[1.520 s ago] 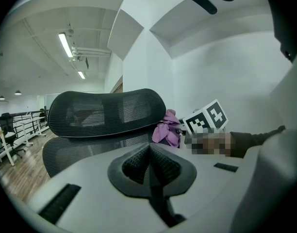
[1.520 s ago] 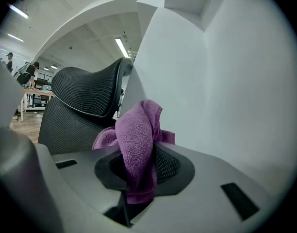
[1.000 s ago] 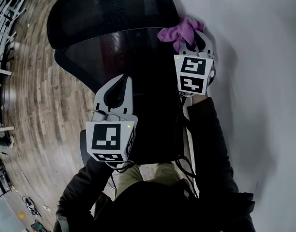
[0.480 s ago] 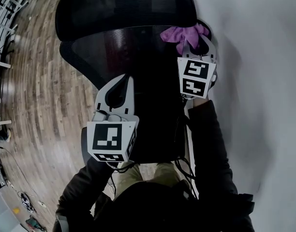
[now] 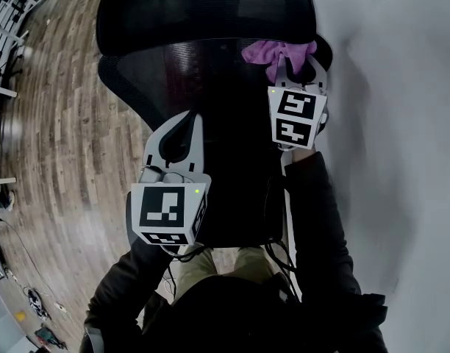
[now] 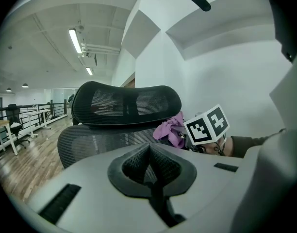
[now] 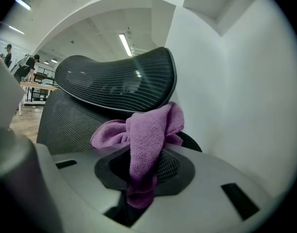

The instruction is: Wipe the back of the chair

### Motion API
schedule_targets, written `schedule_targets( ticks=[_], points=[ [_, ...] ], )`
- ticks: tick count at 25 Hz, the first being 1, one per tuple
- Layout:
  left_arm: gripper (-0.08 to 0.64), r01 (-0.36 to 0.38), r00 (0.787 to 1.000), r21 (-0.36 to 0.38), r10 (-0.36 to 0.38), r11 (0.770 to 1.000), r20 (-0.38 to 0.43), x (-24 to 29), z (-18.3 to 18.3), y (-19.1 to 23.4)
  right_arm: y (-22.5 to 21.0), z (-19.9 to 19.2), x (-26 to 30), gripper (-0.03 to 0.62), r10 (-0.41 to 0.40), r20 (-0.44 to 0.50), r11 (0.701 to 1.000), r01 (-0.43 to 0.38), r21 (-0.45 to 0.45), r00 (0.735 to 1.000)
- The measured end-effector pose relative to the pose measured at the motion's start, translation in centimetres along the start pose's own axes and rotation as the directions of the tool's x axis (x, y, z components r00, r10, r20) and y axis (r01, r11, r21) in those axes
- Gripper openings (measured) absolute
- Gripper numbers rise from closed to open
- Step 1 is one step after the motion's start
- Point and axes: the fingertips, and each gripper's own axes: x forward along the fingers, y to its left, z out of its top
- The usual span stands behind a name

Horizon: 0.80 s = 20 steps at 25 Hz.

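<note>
The person is wearing black sleeves (image 5: 324, 219) and khaki trousers (image 5: 204, 263). The left gripper (image 5: 184, 126) and right gripper (image 5: 296, 62) are showing white shells and black-and-white marker cubes (image 5: 166, 215).

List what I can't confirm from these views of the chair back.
- Cloth contact: in the right gripper view, the bunched purple cloth clamped in the right hand-held gripper covers the spot where it would meet the backrest. Whether they touch cannot be told.
- Lower backrest: in the left gripper view, it is blocked by the left hand-held gripper's own body.
- Seat and base: in the head view, they are hidden under the backrest and the person's sleeve.
</note>
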Motion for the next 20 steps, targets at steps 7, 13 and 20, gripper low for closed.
schedule_targets(
  ticks=[7, 13, 20],
  points=[
    [0.009, -0.016, 1.0, -0.008, 0.016, 1.0, 0.0, -0.3, -0.2, 1.6, 2.0, 0.6, 0.6, 0.081, 0.021, 0.004, 1.0, -0.021, -0.004, 1.0],
    [0.009, -0.032, 0.999, -0.015, 0.032, 0.999, 0.002, -1.1, -0.7, 2.6, 3.9, 0.8, 0.6, 0.081, 0.04, 0.009, 0.999, -0.04, -0.006, 0.999],
    [0.009, -0.056, 0.998, -0.03, 0.056, 0.998, 0.0, -1.9, -0.9, 5.0, 6.4, 1.7, 1.3, 0.081, 0.057, 0.011, 0.998, -0.057, -0.004, 0.998]
  ],
)
